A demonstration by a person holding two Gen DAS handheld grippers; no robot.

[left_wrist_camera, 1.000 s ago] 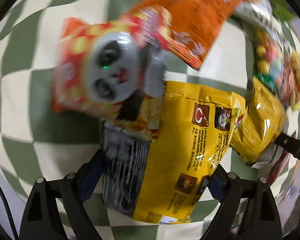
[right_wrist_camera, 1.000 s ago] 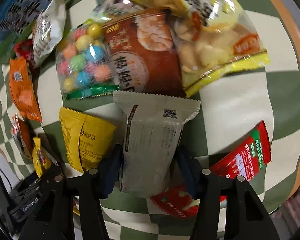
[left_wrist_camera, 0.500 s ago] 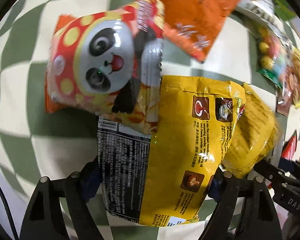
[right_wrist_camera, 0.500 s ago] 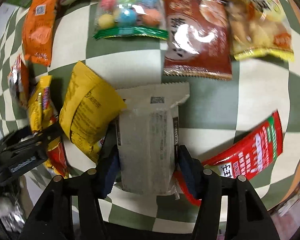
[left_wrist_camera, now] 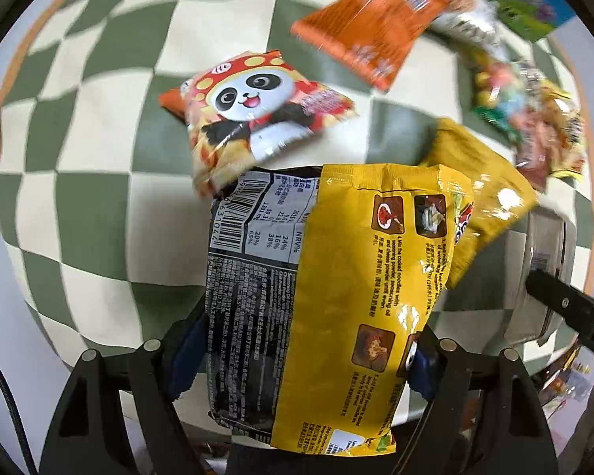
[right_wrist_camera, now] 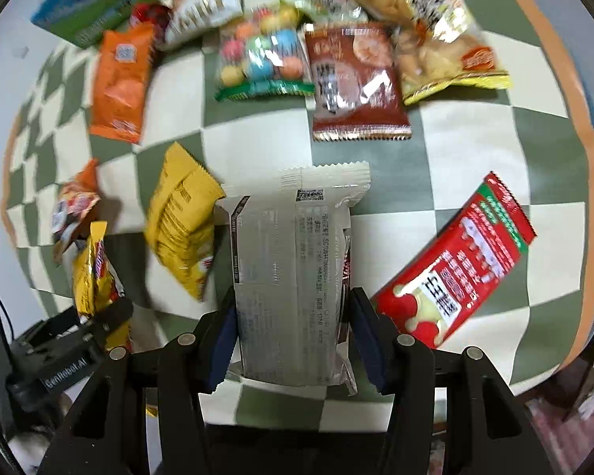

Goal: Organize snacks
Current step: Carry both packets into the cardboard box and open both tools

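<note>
My left gripper [left_wrist_camera: 301, 360] is shut on a large yellow-and-black noodle packet [left_wrist_camera: 336, 297] and holds it above the checkered cloth [left_wrist_camera: 91, 206]. A panda snack bag [left_wrist_camera: 253, 118] lies just beyond it. My right gripper [right_wrist_camera: 293, 340] is shut on a white snack packet [right_wrist_camera: 293, 269] and holds it over the cloth [right_wrist_camera: 455, 150]. A small yellow bag [right_wrist_camera: 182, 221] lies to its left and also shows in the left wrist view [left_wrist_camera: 483, 190]. The left gripper [right_wrist_camera: 71, 340] with the noodle packet [right_wrist_camera: 95, 273] shows at the lower left of the right wrist view.
A red packet [right_wrist_camera: 459, 269] lies right of the white packet. At the back lie an orange bag [right_wrist_camera: 118, 83], a candy-ball bag [right_wrist_camera: 261, 59], a brown shrimp packet [right_wrist_camera: 352, 79], a yellow-trimmed chips bag [right_wrist_camera: 439, 39], a white bag [right_wrist_camera: 206, 4] and a blue-green box [right_wrist_camera: 111, 4].
Both grippers have lifted and pulled back with their packets. The panda bag and the back row of snacks now sit farther away in both views.
</note>
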